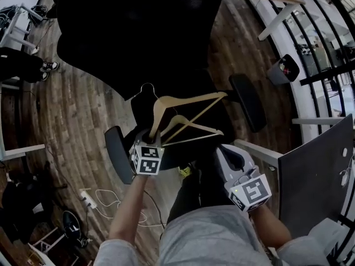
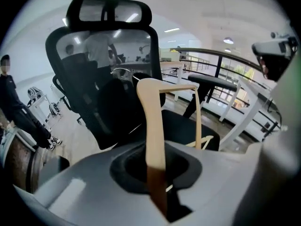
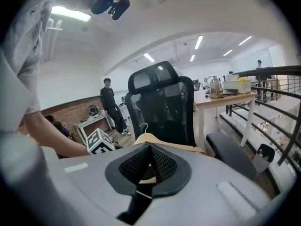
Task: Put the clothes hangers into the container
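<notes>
Two pale wooden hangers hang above the black office chair's seat (image 1: 194, 148). My left gripper (image 1: 154, 138) is shut on the left arm of the larger hanger (image 1: 191, 100), whose metal hook points up. In the left gripper view that hanger's arm (image 2: 153, 121) runs straight up between the pads of my left gripper (image 2: 157, 173). The smaller hanger (image 1: 194, 127) hangs just below it. My right gripper (image 1: 221, 148) sits by that hanger's right end. In the right gripper view the pads of my right gripper (image 3: 150, 149) meet at the tip. Wood shows behind them, and I cannot tell whether any is gripped.
The chair's tall backrest (image 1: 138, 26) and armrests (image 1: 249, 101) lie ahead. A grey panel (image 1: 313, 176) stands at the right, beside a black railing (image 1: 333, 49). A power strip with cable (image 1: 89, 198) lies on the wood floor. A person (image 3: 112, 102) stands farther off.
</notes>
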Action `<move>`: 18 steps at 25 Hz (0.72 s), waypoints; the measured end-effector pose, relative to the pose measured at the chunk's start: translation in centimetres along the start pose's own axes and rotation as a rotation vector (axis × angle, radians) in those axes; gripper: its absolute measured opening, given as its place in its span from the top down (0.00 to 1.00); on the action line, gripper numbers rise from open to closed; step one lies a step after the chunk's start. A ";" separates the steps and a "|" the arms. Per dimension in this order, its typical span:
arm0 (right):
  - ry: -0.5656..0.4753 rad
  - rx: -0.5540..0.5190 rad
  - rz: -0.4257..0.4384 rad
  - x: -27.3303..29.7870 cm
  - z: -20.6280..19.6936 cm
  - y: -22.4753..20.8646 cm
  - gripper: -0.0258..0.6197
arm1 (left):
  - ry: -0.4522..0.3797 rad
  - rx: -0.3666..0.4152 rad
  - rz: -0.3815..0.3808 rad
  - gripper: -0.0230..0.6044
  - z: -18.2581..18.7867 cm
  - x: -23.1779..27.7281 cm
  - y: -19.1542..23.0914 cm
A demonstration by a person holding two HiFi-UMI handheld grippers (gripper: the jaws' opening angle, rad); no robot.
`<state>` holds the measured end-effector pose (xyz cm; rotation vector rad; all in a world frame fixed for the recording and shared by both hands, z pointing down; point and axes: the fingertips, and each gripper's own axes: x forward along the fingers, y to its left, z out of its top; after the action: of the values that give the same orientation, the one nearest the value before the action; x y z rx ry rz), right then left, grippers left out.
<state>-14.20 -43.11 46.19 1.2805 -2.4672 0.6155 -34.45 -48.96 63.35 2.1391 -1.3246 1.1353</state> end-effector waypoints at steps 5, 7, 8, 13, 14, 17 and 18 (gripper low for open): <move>-0.073 -0.026 -0.057 -3.0 3.1 0.5 0.96 | -0.087 -0.007 0.023 0.88 1.7 -5.2 0.3; -0.106 -0.050 -0.081 -4.9 4.7 0.3 0.96 | -0.132 -0.014 0.029 0.88 2.5 -7.1 -0.1; -0.127 -0.060 -0.094 -5.9 5.5 0.2 0.96 | -0.153 -0.018 0.033 0.88 2.8 -8.1 -0.3; -0.213 -0.110 -0.196 -11.8 8.6 -0.2 0.96 | -0.245 -0.039 0.038 0.88 4.0 -13.0 -1.4; -0.227 -0.118 -0.219 -13.1 9.0 -0.4 0.96 | -0.263 -0.031 0.037 0.88 4.3 -13.7 -1.7; -0.259 -0.130 -0.293 -17.1 9.2 -1.5 0.96 | -0.311 0.018 0.027 0.88 5.4 -15.5 -3.4; -0.265 -0.129 -0.316 -18.5 9.1 -1.8 0.96 | -0.326 0.036 0.021 0.88 5.9 -16.1 -4.1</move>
<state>-2.89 -35.64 30.53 1.7453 -2.3762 0.2155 -32.07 -41.80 47.41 2.4191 -1.4739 0.8472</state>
